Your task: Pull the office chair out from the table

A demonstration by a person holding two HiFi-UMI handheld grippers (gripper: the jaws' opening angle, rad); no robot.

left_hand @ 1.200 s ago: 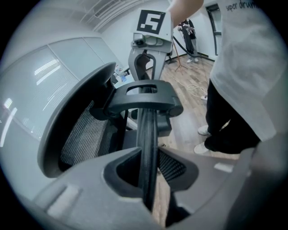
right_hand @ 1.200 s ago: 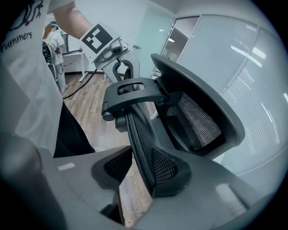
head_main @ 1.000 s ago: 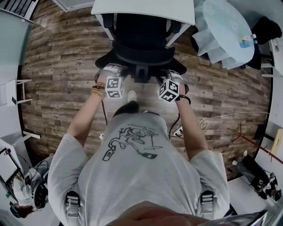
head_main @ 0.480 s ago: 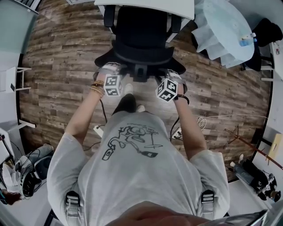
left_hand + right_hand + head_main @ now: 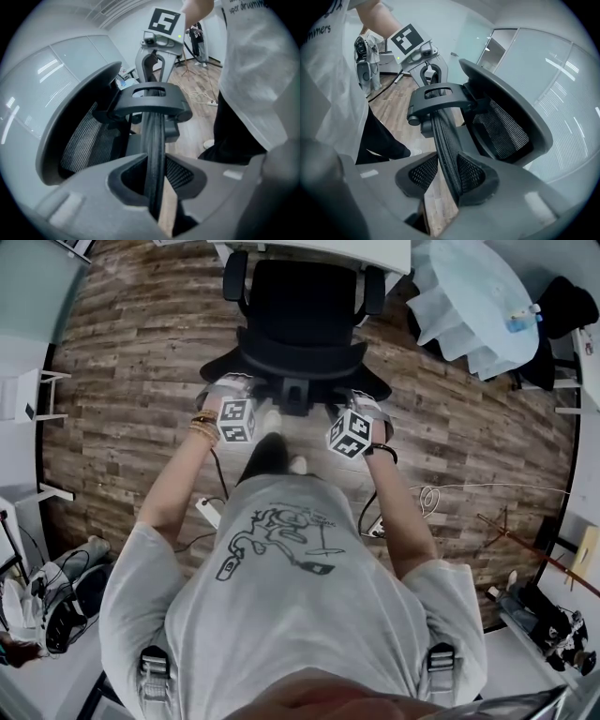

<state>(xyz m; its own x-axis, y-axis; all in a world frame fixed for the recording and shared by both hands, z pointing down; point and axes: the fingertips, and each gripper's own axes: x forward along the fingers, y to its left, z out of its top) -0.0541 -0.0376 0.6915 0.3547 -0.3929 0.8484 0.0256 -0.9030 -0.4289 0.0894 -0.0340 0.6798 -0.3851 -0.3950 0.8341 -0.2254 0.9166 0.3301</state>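
Observation:
The black mesh office chair (image 5: 300, 320) stands on the wood floor with its seat facing the white table (image 5: 309, 247) at the top edge. In the head view my left gripper (image 5: 233, 392) and right gripper (image 5: 360, 403) sit at the two ends of the backrest's top rim. The left gripper (image 5: 152, 174) has its jaws closed on the thin black backrest rim (image 5: 153, 136). The right gripper (image 5: 446, 177) clamps the same rim (image 5: 443, 136) from the other side. Each gripper view shows the other gripper beyond the headrest bracket (image 5: 149, 99).
A person's legs and feet (image 5: 281, 451) stand right behind the chair. Cables (image 5: 427, 498) and a power strip (image 5: 206, 512) lie on the floor. A covered round table (image 5: 473, 301) is at the upper right, with shelving and bags along the left wall (image 5: 56, 601).
The chair and both grippers have moved toward the person, away from the table. Less of the table shows at the top, and the chair's armrests and seat have come out from under it.

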